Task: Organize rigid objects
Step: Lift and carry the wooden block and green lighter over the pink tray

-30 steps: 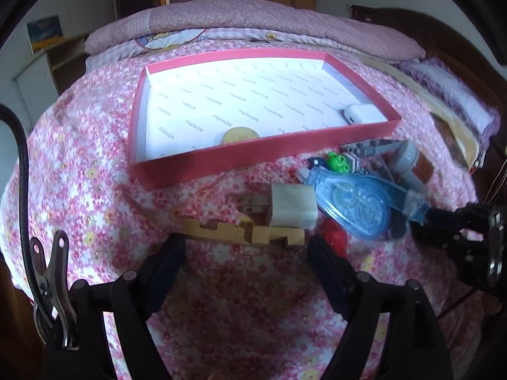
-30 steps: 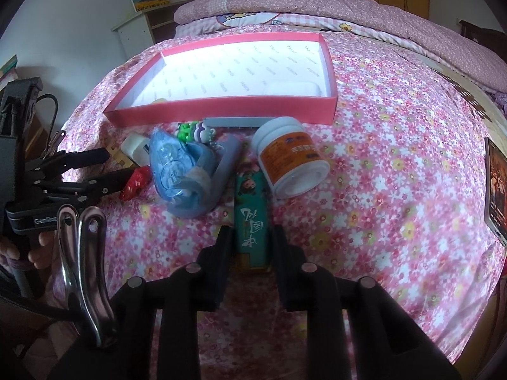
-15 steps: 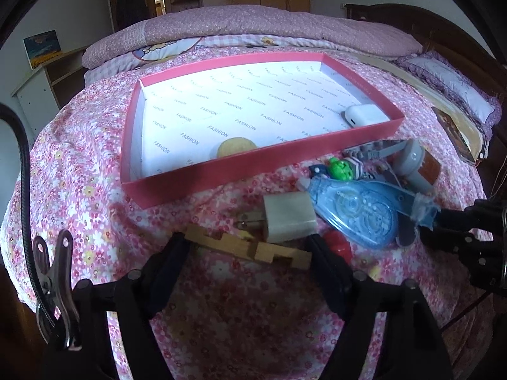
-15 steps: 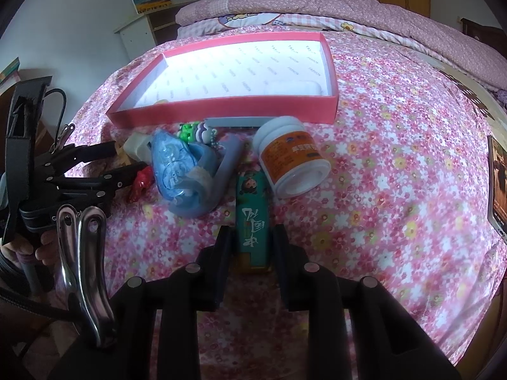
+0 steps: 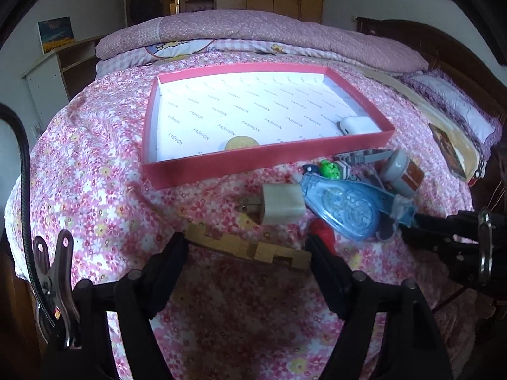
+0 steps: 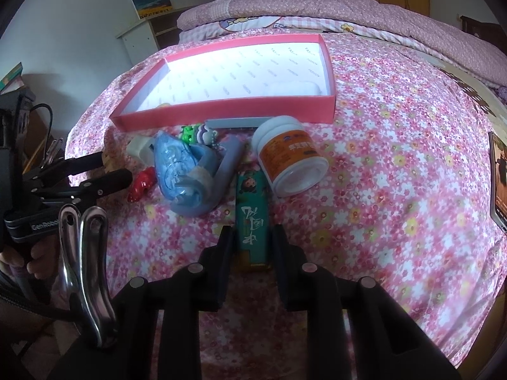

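A red-walled tray (image 5: 263, 160) (image 6: 221, 112) lies on the flowered bed, holding a round yellow piece (image 5: 242, 142) and a white case (image 5: 359, 125). My left gripper (image 5: 247, 250) has its jaws at both ends of a notched wooden block (image 5: 247, 248), which is lifted and tilted. My right gripper (image 6: 252, 237) is shut on a green box (image 6: 252, 215) with printed characters. In front of the tray lie a white charger plug (image 5: 282, 204), a blue tape dispenser (image 5: 342, 204) (image 6: 180, 171), a small red piece (image 6: 142, 185), a green toy (image 5: 329, 169) and an orange-labelled jar (image 6: 288, 158) on its side.
A grey strip (image 6: 240, 122) lies against the tray's front wall. A dark book (image 6: 499, 171) lies at the bed's right edge. Folded pink quilts (image 5: 253, 34) lie behind the tray. A white shelf (image 5: 47, 72) stands to the left of the bed.
My left gripper has closed onto the wooden block and risen, so the tray looks farther off. My right gripper has stayed shut on the green box with little movement.
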Demonstrator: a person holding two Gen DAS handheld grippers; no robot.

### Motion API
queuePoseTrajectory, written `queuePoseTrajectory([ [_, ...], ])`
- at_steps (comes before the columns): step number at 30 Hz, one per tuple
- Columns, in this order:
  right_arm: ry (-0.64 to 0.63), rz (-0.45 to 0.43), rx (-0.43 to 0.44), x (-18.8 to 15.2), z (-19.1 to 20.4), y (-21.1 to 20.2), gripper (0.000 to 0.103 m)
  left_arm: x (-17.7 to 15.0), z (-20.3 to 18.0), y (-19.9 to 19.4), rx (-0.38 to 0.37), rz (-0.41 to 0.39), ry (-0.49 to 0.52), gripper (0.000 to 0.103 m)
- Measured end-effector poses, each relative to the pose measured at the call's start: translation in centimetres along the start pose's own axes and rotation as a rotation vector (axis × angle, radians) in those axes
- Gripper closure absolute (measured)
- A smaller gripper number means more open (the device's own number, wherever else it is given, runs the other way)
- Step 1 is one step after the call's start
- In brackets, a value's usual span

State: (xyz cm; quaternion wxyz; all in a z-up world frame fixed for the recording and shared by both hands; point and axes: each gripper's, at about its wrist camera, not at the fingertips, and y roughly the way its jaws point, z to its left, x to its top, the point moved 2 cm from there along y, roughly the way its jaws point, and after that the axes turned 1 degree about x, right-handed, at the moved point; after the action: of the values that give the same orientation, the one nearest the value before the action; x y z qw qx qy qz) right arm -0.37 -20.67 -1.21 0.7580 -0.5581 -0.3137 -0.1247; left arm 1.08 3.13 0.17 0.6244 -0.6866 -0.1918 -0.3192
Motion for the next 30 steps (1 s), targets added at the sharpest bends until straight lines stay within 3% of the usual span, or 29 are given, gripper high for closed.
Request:
queuePoseTrajectory([
  [12, -0.037, -0.010, -0.012, 0.7, 0.3, 0.6, 0.079, 0.3, -1.1, -1.1, -0.022, -0.011, -0.009, 0.023],
  [30, -0.026, -0.075, 0.065, 0.8, 0.7, -2.6, 0.079, 1.7, -0.8, -3.7, 0.002, -0.068, -0.048, 0.023],
])
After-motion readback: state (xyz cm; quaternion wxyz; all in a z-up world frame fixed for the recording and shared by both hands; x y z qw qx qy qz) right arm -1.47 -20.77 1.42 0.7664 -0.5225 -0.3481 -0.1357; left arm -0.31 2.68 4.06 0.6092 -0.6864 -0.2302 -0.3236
